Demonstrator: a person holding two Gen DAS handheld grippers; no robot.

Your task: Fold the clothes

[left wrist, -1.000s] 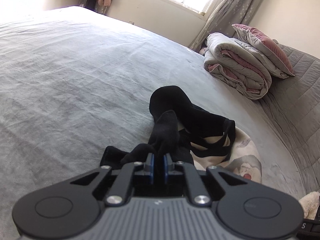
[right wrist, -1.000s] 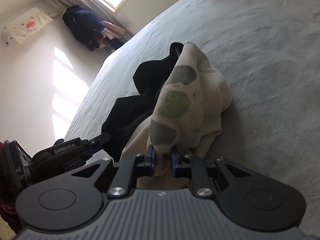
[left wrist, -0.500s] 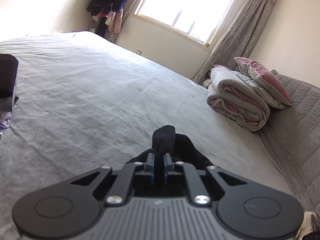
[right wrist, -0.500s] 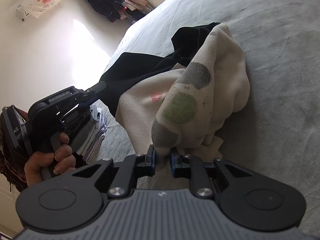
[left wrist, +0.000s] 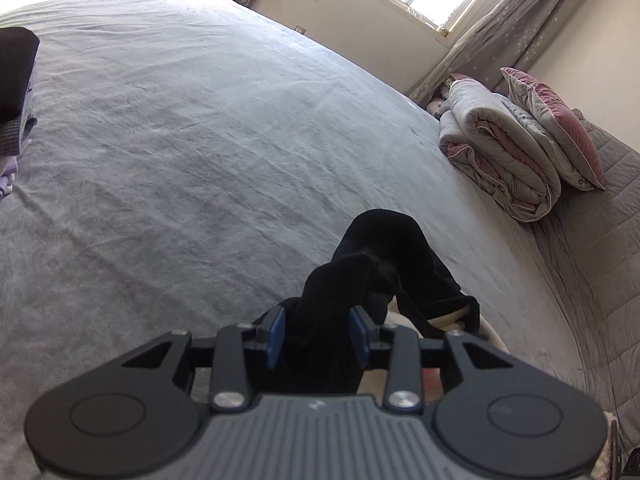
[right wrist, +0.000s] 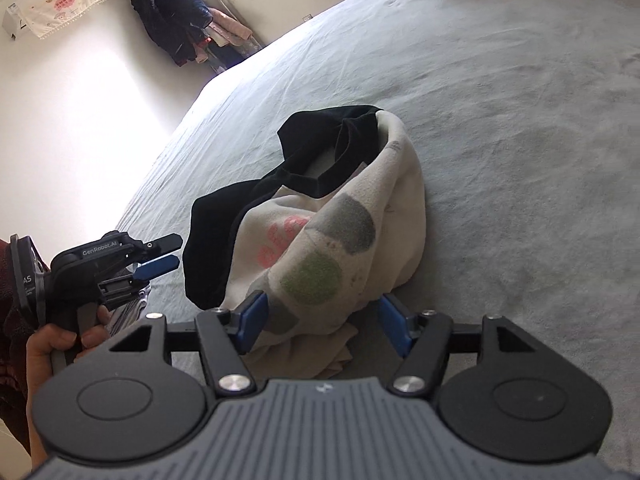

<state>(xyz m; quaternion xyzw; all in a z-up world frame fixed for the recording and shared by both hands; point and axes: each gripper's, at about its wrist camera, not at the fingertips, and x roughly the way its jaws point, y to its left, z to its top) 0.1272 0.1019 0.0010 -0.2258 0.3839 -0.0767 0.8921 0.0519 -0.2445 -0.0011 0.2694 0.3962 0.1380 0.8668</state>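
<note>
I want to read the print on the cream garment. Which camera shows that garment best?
The right wrist view: the cream garment fills the middle there, with its grey and green patches and pink marks in plain sight. The left wrist view shows only slivers of it behind the black garment.

A wide grey bedsheet (left wrist: 208, 128) fills the view. At two o'clock lies a rolled grey-and-pink quilt (left wrist: 496, 160), a pink-edged grey pillow (left wrist: 556, 128) leaning on it. Dark coats on a rack (right wrist: 176, 20) hang at eleven o'clock, beside a white wall-mounted air conditioner under a printed cloth (right wrist: 56, 10).
</note>
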